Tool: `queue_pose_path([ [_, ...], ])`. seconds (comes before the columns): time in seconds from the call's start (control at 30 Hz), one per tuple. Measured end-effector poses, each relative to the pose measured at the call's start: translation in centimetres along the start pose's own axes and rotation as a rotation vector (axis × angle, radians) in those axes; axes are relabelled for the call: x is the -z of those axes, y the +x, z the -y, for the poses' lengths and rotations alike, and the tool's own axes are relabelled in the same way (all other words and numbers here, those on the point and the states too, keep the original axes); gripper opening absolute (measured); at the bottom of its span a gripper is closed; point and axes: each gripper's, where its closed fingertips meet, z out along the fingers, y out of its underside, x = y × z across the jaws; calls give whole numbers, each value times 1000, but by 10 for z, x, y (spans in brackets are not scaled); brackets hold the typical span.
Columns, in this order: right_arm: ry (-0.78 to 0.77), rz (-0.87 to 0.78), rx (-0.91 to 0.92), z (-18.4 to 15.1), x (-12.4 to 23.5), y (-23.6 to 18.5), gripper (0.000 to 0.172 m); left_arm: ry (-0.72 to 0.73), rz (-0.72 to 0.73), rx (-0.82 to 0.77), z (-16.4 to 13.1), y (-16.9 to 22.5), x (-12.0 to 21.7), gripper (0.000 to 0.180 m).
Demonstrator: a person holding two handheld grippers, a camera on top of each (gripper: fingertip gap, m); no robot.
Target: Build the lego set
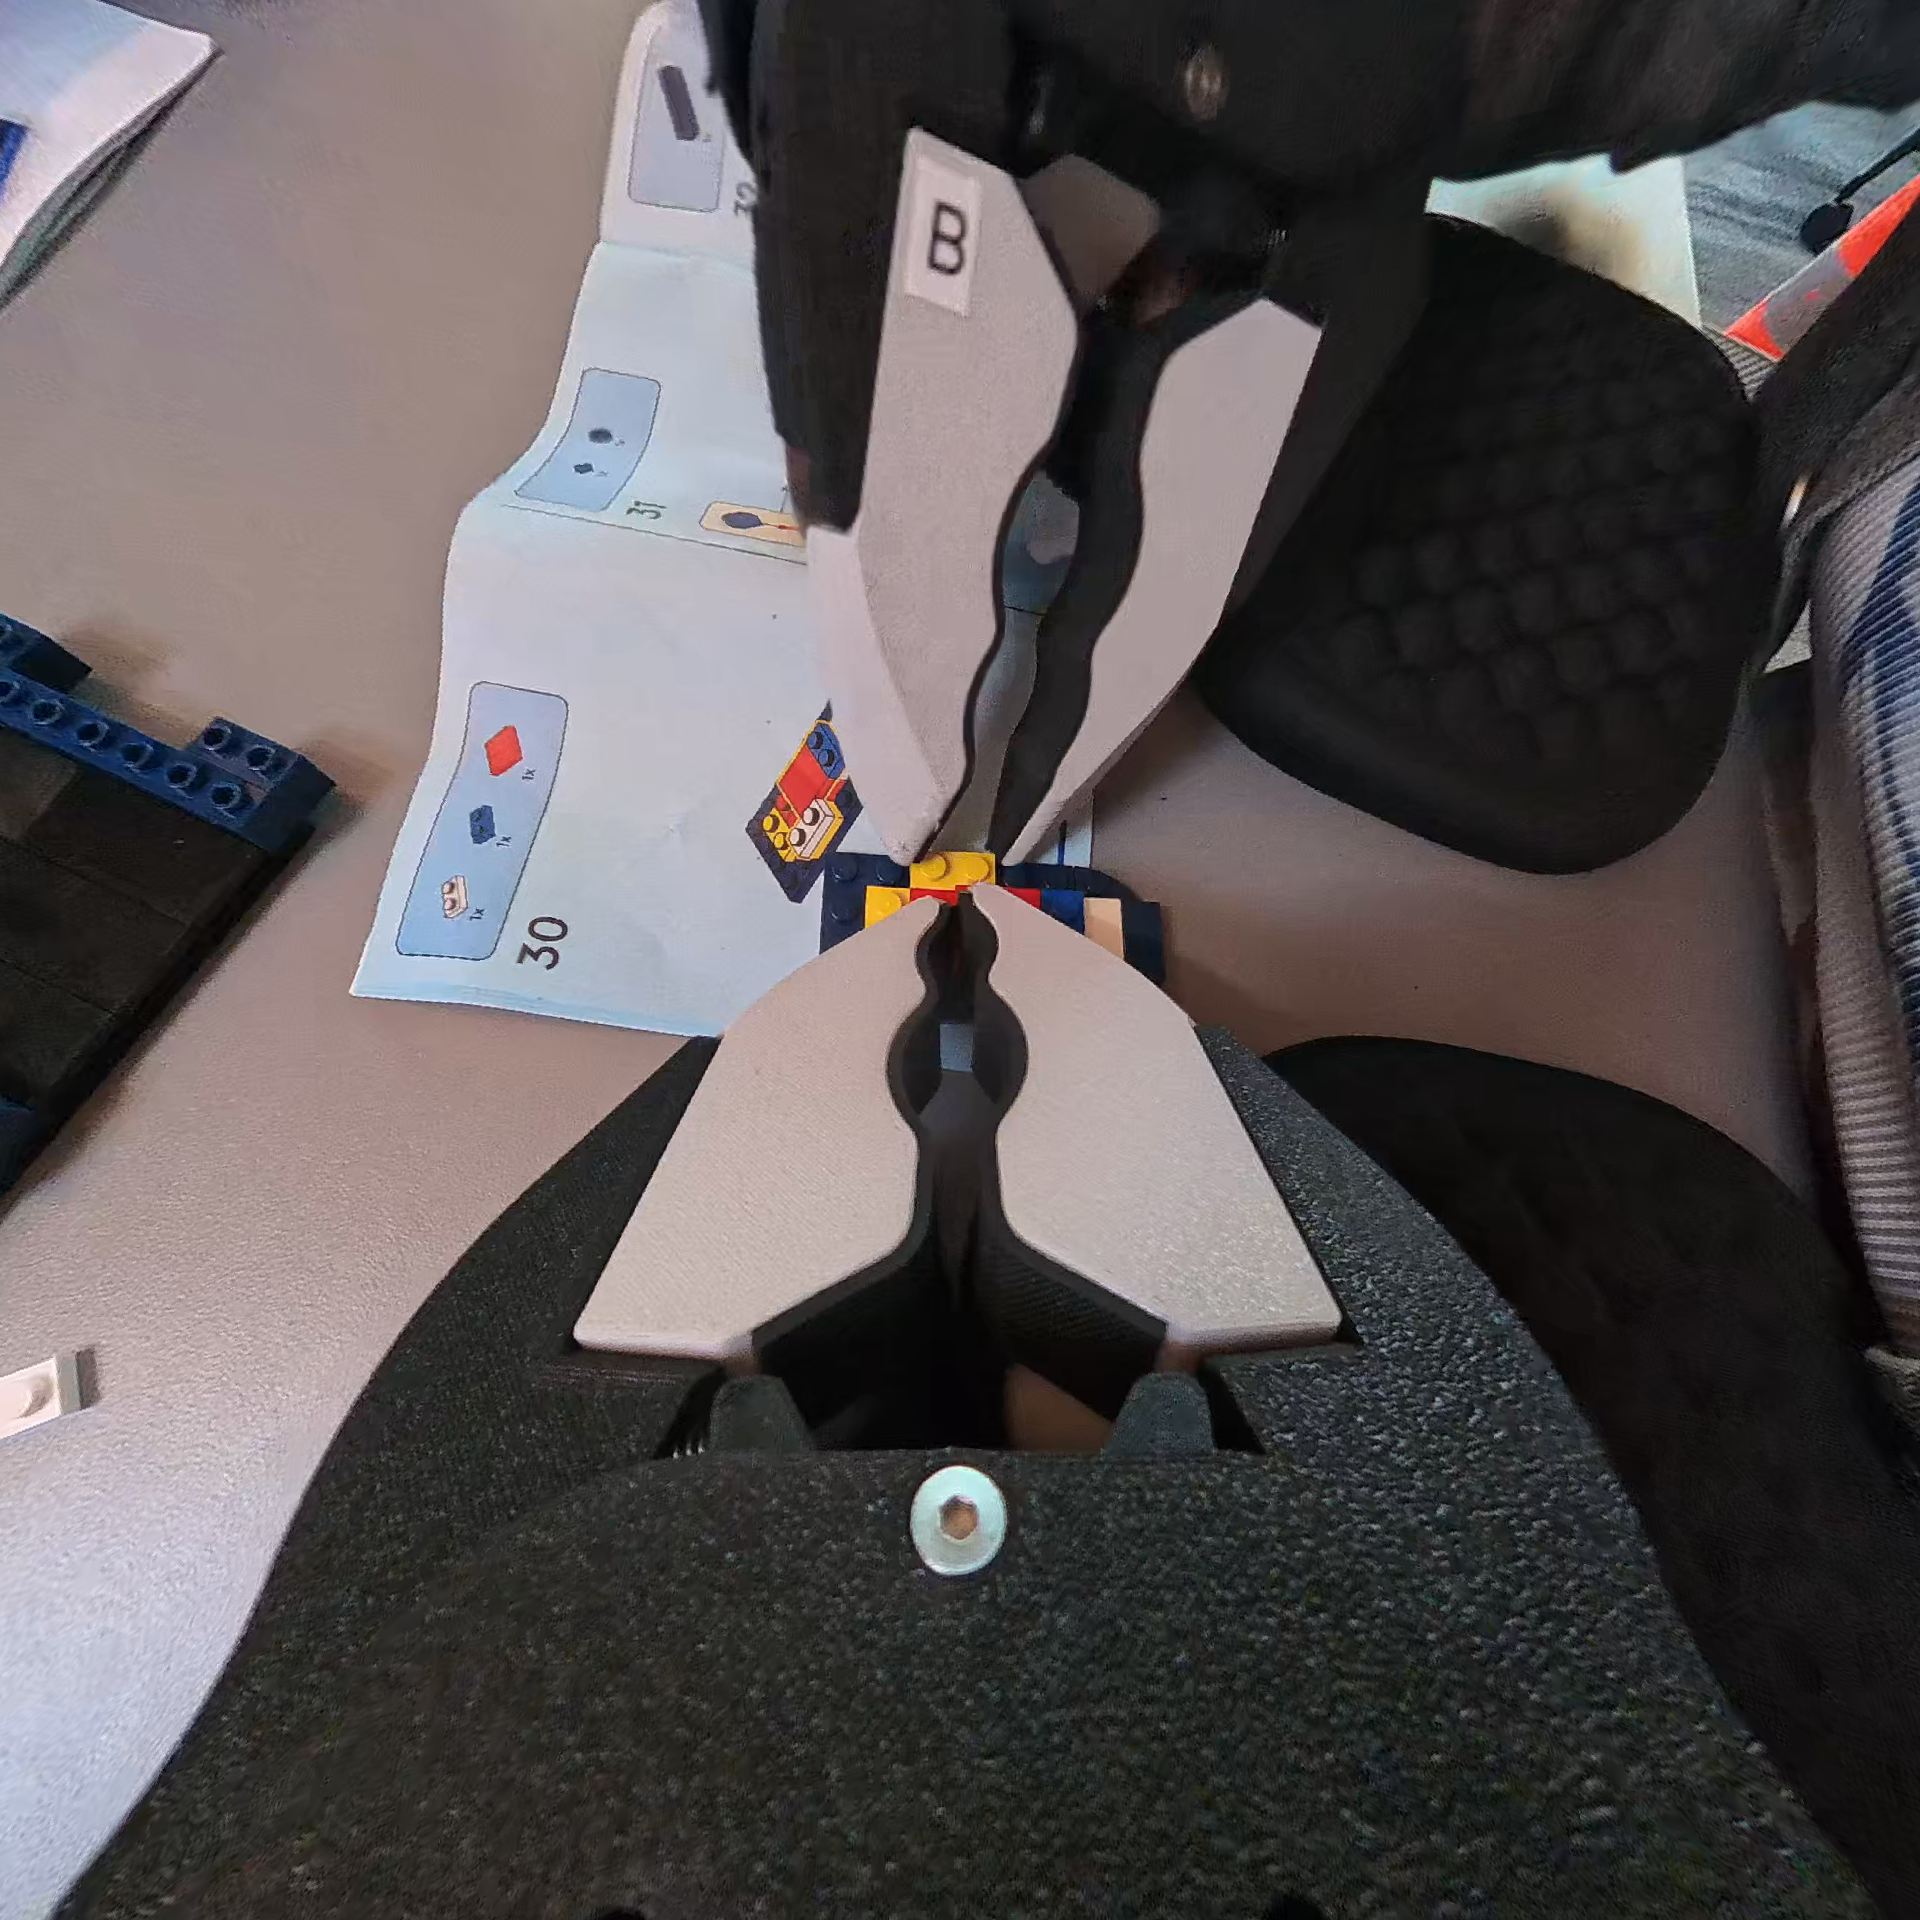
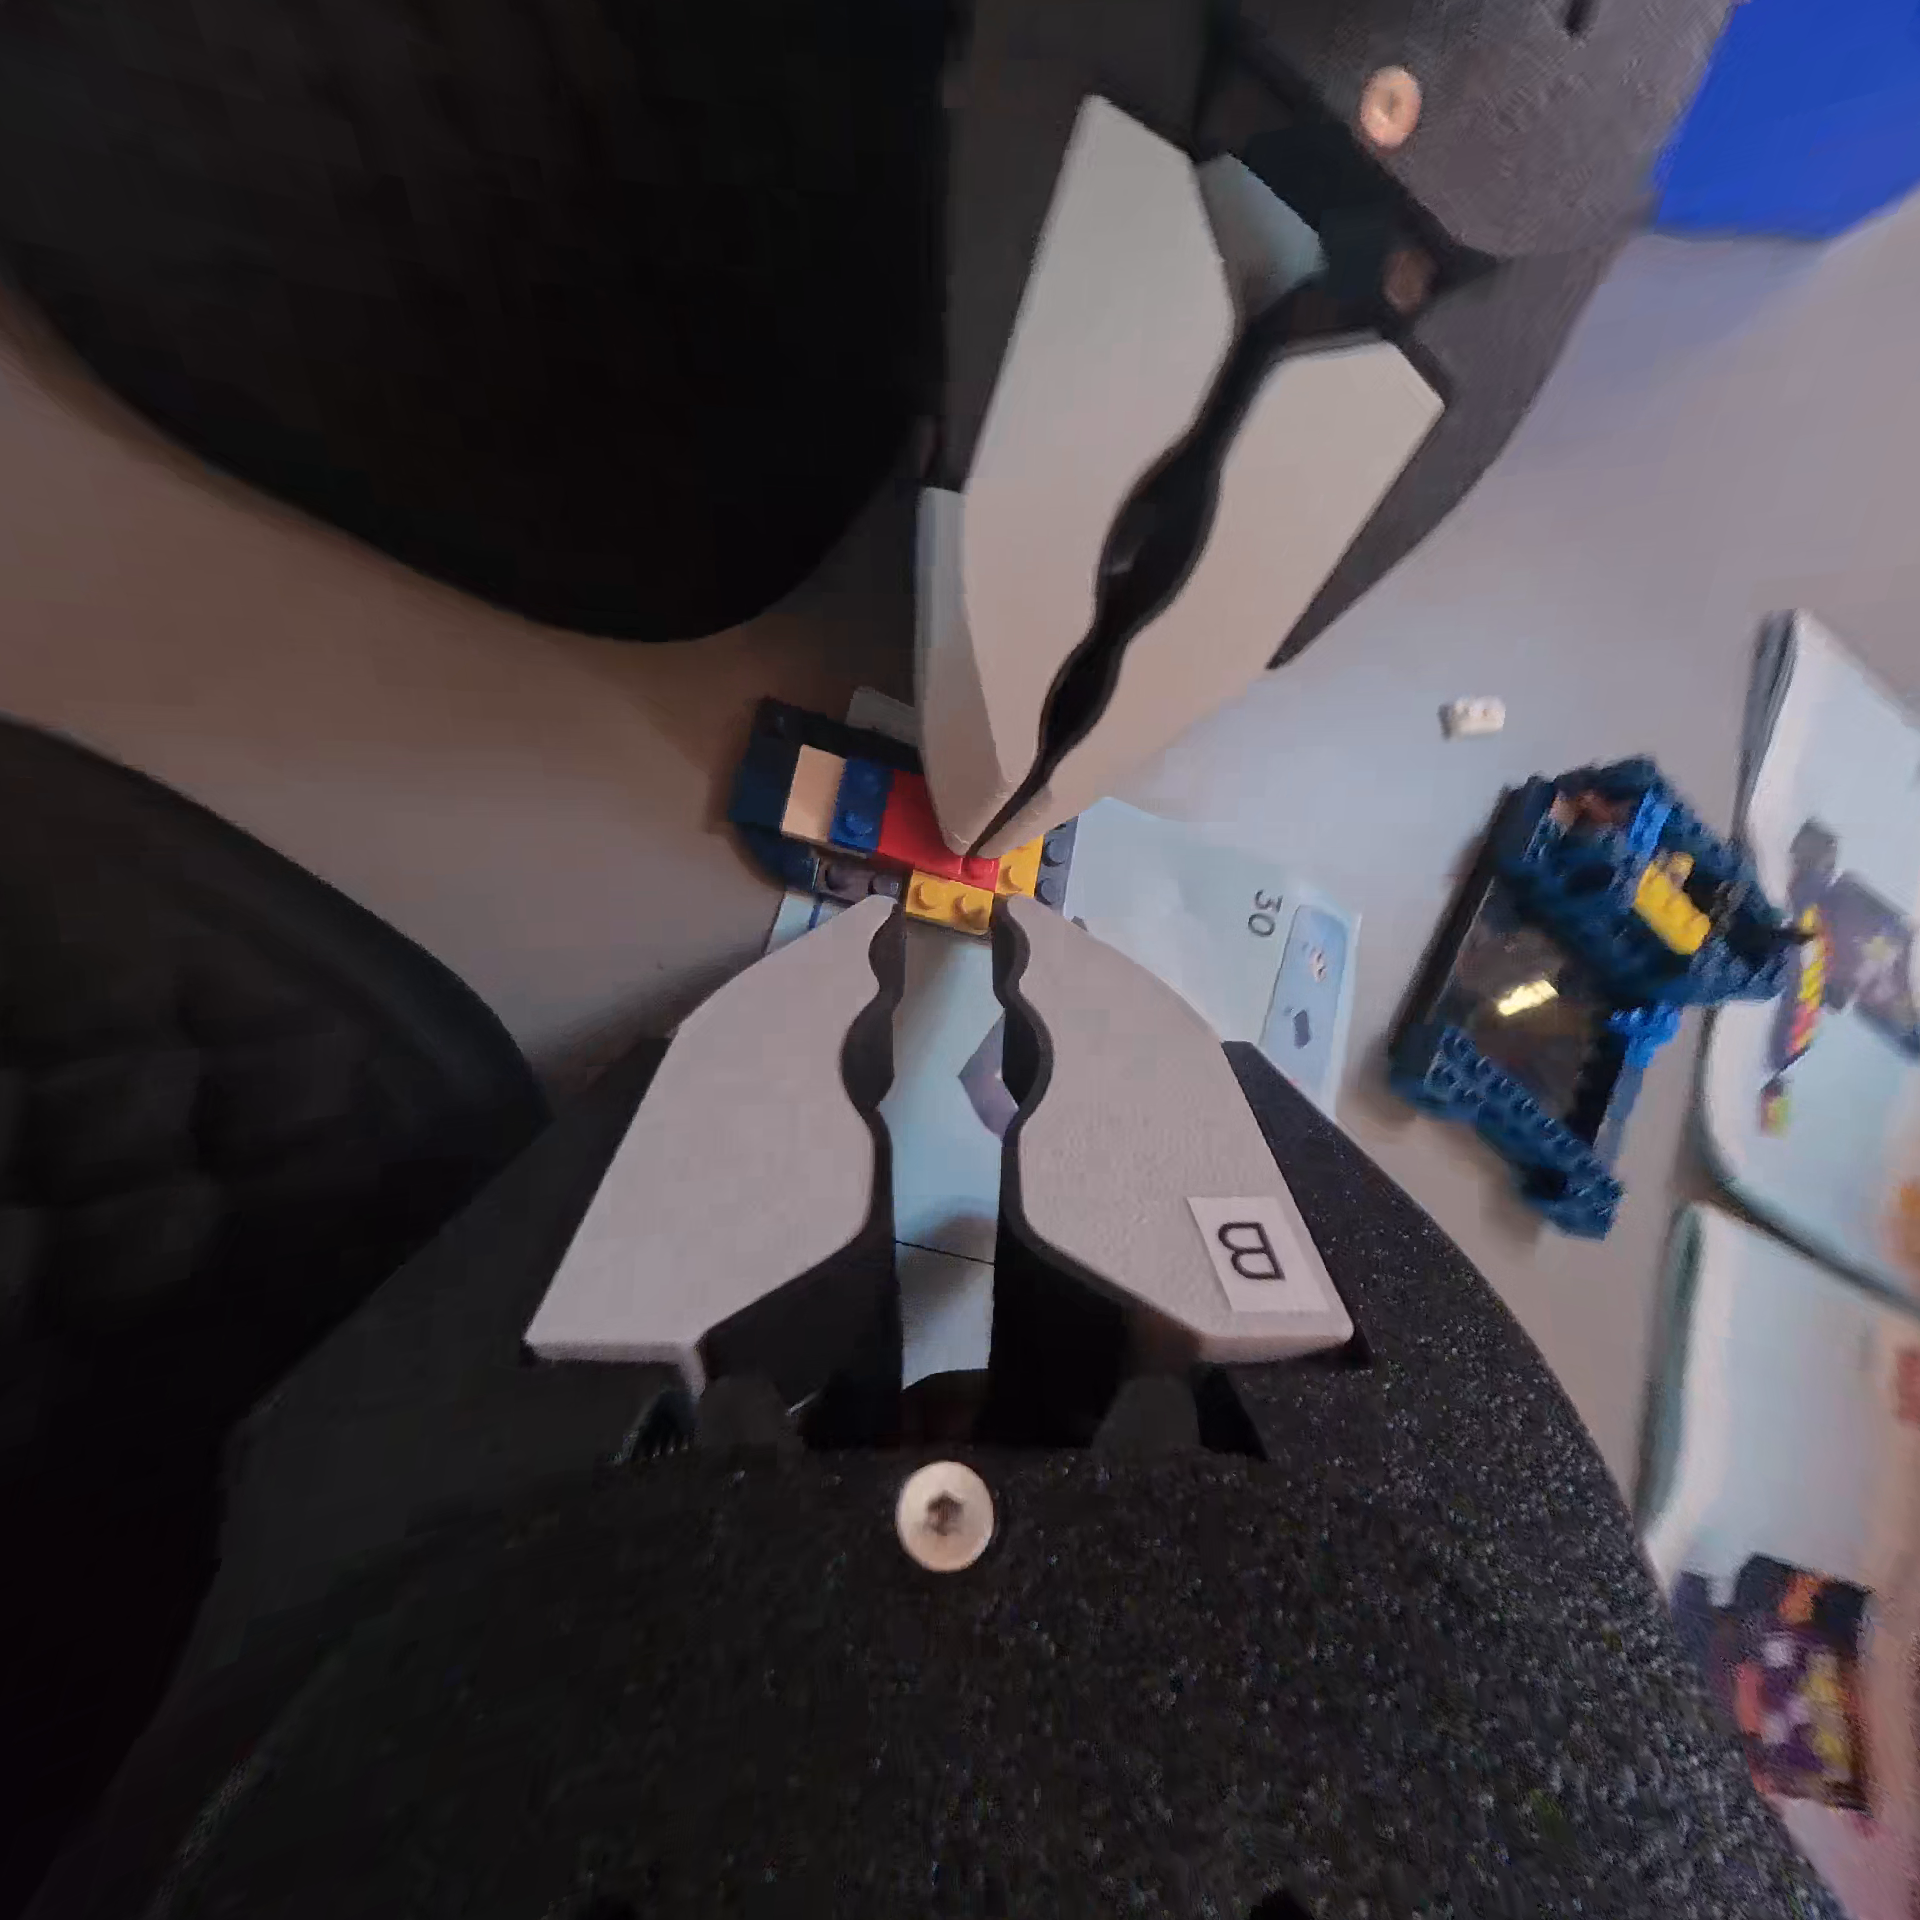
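Note:
A small brick build on a dark blue plate (image 1: 842, 906) lies at the edge of an instruction booklet (image 1: 623, 675). It carries a yellow brick (image 1: 951, 868), a red brick (image 2: 914, 826), a blue brick (image 2: 857, 805) and a tan tile (image 2: 810, 800). My right gripper (image 2: 951, 914) has its fingertips on both sides of the yellow brick (image 2: 948, 902) and is shut on it. It also shows in the left wrist view (image 1: 956, 847). My left gripper (image 1: 961, 902) is shut, with nothing between its pads. In the right wrist view (image 2: 982, 840) its joined tips rest on the red brick.
A larger dark blue frame build (image 2: 1558, 987) stands to the right, also visible at the left of the left wrist view (image 1: 156, 769). A small white piece (image 2: 1473, 715) lies loose on the table. A black mesh chair (image 1: 1507, 571) is close behind. More booklets (image 2: 1818, 1039) lie at far right. Less than 4 cm separates the two grippers' tips. Left tips and right tips are each some 15 cm from the small white piece (image 2: 1473, 715). The left camera catches it too, in the left wrist view (image 1: 50, 1378).

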Motion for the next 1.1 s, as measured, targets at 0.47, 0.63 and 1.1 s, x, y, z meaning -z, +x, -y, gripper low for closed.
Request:
queue_pose_path([
  [0.47,-123,407,433,0,-6,2,25,0,-12,-7,-1,0,1,1],
  [0.63,-132,451,589,0,-9,9,27,0,-10,-11,-1,0,1,0],
  [1.1,-50,642,588,-1,-13,11,27,1,1,-32,-1,0,1,1],
])
